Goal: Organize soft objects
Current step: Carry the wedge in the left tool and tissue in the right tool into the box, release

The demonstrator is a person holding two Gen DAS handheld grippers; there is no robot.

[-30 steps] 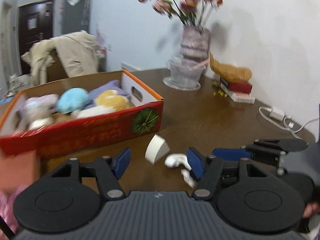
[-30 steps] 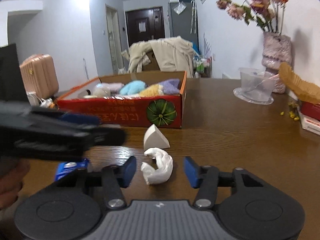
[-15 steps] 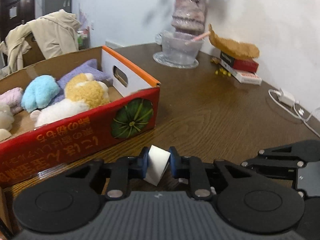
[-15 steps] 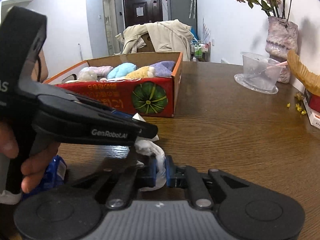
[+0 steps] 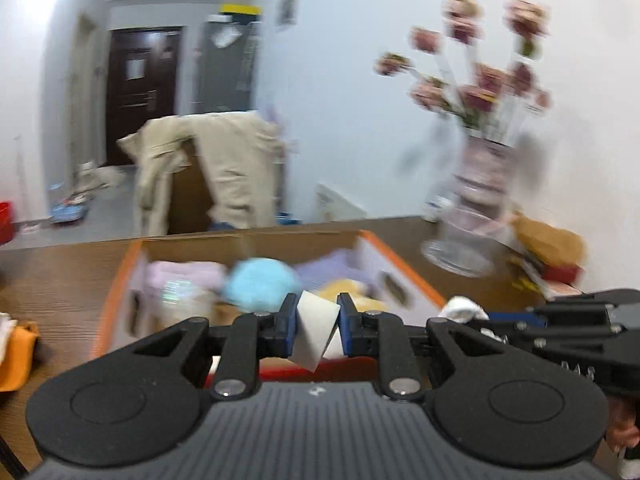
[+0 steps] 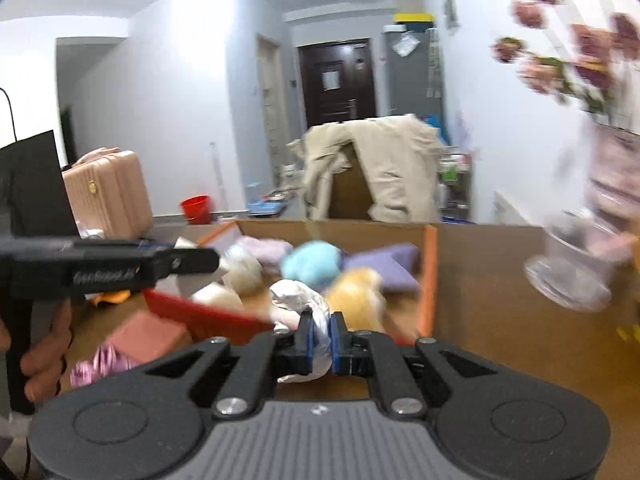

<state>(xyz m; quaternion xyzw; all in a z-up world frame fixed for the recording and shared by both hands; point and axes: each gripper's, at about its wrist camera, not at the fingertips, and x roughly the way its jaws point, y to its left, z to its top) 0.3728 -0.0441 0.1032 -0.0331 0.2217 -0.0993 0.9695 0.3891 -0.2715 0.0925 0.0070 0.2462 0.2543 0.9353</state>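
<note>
My left gripper (image 5: pixel 317 326) is shut on a white foam wedge (image 5: pixel 316 328) and holds it in the air over the near side of the red cardboard box (image 5: pixel 120 276). My right gripper (image 6: pixel 319 342) is shut on a crumpled white cloth (image 6: pixel 304 300), also raised at the box's near wall (image 6: pixel 200 314). The box holds several plush toys, among them a light blue one (image 5: pixel 260 284), a yellow one (image 6: pixel 358 288) and a purple one (image 6: pixel 384 264). The right gripper with the cloth also shows at the right of the left wrist view (image 5: pixel 464 308). The left gripper shows at the left of the right wrist view (image 6: pixel 188 260).
A glass bowl (image 5: pixel 460 240) and a vase of flowers (image 5: pixel 484 172) stand on the brown table (image 5: pixel 52 280) right of the box. Books (image 5: pixel 556 276) lie further right. A pink block (image 6: pixel 148 336) and shiny pink thing (image 6: pixel 100 364) lie left of the box. An orange thing (image 5: pixel 18 356) lies at far left.
Both grippers closed on their objects, the left on the wedge and the right on the cloth, then lifted them off the table toward the box. The views are blurred by motion.
</note>
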